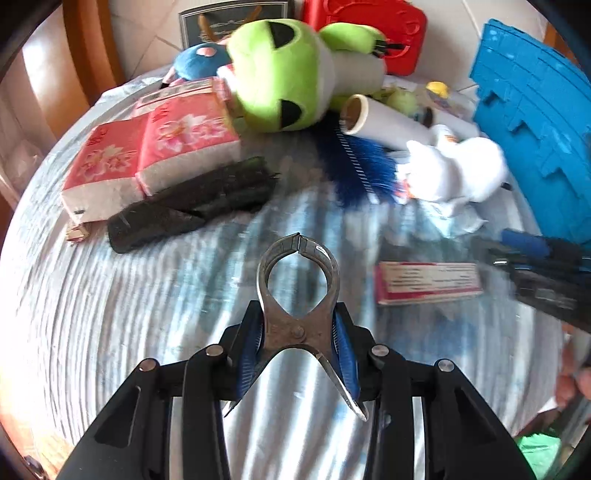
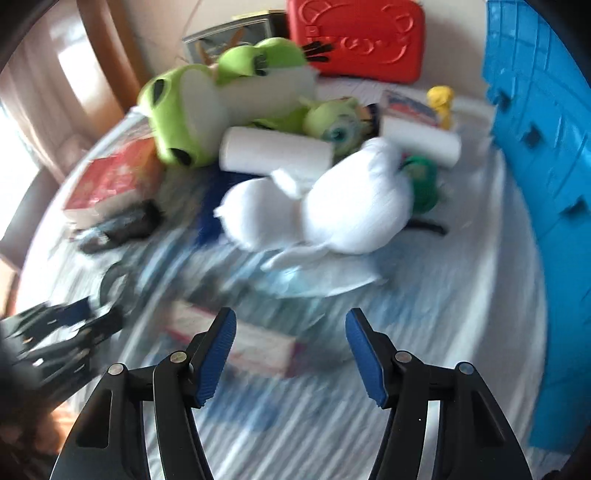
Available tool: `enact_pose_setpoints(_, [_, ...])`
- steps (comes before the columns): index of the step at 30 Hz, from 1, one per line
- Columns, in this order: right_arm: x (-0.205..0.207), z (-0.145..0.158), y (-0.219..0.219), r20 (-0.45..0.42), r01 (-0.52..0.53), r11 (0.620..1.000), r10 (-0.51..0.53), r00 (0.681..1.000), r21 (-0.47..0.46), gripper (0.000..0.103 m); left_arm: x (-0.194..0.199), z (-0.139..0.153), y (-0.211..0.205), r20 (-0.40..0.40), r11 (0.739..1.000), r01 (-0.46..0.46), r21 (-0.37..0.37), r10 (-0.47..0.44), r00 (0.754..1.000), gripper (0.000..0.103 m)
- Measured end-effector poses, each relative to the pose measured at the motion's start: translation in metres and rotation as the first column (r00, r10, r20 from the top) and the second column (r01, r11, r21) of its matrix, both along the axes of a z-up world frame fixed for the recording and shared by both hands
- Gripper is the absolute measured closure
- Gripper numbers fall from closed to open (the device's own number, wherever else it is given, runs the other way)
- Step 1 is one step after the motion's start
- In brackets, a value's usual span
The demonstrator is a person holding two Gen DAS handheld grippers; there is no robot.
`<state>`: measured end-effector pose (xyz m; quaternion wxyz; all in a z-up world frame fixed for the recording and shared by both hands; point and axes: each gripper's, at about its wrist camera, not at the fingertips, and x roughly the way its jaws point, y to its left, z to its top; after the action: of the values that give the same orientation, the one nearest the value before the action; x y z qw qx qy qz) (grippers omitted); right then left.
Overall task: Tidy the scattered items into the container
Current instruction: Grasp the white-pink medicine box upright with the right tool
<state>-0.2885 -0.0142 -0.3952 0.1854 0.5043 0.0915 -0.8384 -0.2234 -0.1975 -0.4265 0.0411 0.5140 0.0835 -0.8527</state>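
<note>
Left wrist view. My left claw (image 1: 298, 354) is clamped on a metal clip (image 1: 300, 295); the blue pads press its sides at the pivot, the looped end points away from me and its tips meet. The clip hangs above the striped cloth (image 1: 110, 314). I take the green plush toy (image 1: 280, 74) as landmark. Just in front of it, to the left, lie the pink tissue packs (image 1: 155, 155), and a black bundle (image 1: 192, 206) rests against their near edge. Touching the toy on the right is a cardboard roll (image 1: 384, 125); below that roll sits a blue brush (image 1: 358, 166), and further right a white cloth bundle (image 1: 458, 173). Behind the toy stands a red case (image 1: 373, 33). The blue container (image 1: 535, 122) rises well to the right of the toy. A pink flat box (image 1: 428, 282) lies well in front of the toy, near my clip. My other claw (image 1: 535, 269) enters at the right edge.

Right wrist view, blurred. My right claw (image 2: 291, 354) stands apart, nothing between the pads, over the cloth (image 2: 332, 424). The toy (image 2: 192, 110) lies at the far left, the roll (image 2: 275, 153) touching it, the white bundle (image 2: 332, 210) in front of the roll. The container (image 2: 546, 184) fills the right edge, well apart from the toy. The flat box (image 2: 258, 343) lies just beyond my left pad.
</note>
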Motion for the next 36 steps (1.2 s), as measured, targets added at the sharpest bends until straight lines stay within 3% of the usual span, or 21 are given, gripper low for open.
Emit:
enact_pose_setpoints(4, [0.004,-0.014,0.003,0.067,-0.001,1.000,0.000,0.998,0.010,0.046,-0.009,-0.009,0.020,0.015,0.999,0.035,0.018,-0.036,0.999,0.065])
enact_pose_setpoints(9, [0.039,-0.022,-0.016,0.185,-0.107,0.993,0.114,0.976,-0.046,0.045,-0.037,-0.022,0.021,0.018,0.998,0.018,-0.053,-0.017,1.000,0.065])
enact_pose_setpoints(12, [0.052,-0.014,-0.026,0.145,-0.150,0.988,0.152,0.978,-0.020,0.045,-0.038,-0.016,0.012,0.002,0.998,0.000,-0.057,0.000,1.000,0.065])
enact_pose_setpoints(14, [0.051,-0.005,-0.028,0.108,-0.171,0.985,0.172,0.979,-0.015,0.037,-0.032,-0.010,0.006,-0.007,0.998,-0.011,-0.057,0.011,1.000,0.065])
enact_pose_setpoints(18, [0.033,0.003,-0.028,0.052,-0.196,0.981,0.195,0.980,0.017,0.031,-0.014,-0.010,-0.001,0.007,0.999,-0.027,-0.021,0.028,1.000,0.065])
enact_pose_setpoints(22, [0.023,-0.001,-0.024,0.018,-0.260,0.965,0.260,0.965,0.023,0.027,-0.005,-0.019,0.004,0.039,0.997,-0.068,-0.029,0.070,0.997,0.065])
enact_pose_setpoints(26, [0.013,-0.014,-0.030,0.023,-0.375,0.926,0.375,0.927,0.035,0.020,0.003,-0.024,0.008,0.054,0.991,-0.130,-0.031,0.132,0.990,0.065])
enact_pose_setpoints(27, [0.011,-0.021,-0.032,0.039,-0.389,0.920,0.387,0.921,0.054,0.021,0.005,-0.024,0.010,0.051,0.987,-0.157,-0.033,0.159,0.986,0.065])
enact_pose_setpoints(31, [0.016,-0.022,-0.030,0.057,-0.370,0.924,0.366,0.929,0.096,0.052,0.007,-0.024,0.013,0.044,0.975,-0.219,-0.035,0.220,0.974,0.065])
enact_pose_setpoints(34, [0.023,-0.017,-0.022,0.102,-0.353,0.934,0.347,0.932,0.052,0.065,0.008,-0.024,0.013,0.048,0.969,-0.244,-0.032,0.245,0.968,0.065])
enact_pose_setpoints(36, [0.030,-0.015,-0.020,0.133,-0.384,0.923,0.380,0.915,0.008,0.067,0.008,-0.024,0.014,0.046,0.969,-0.243,-0.041,0.245,0.969,0.065])
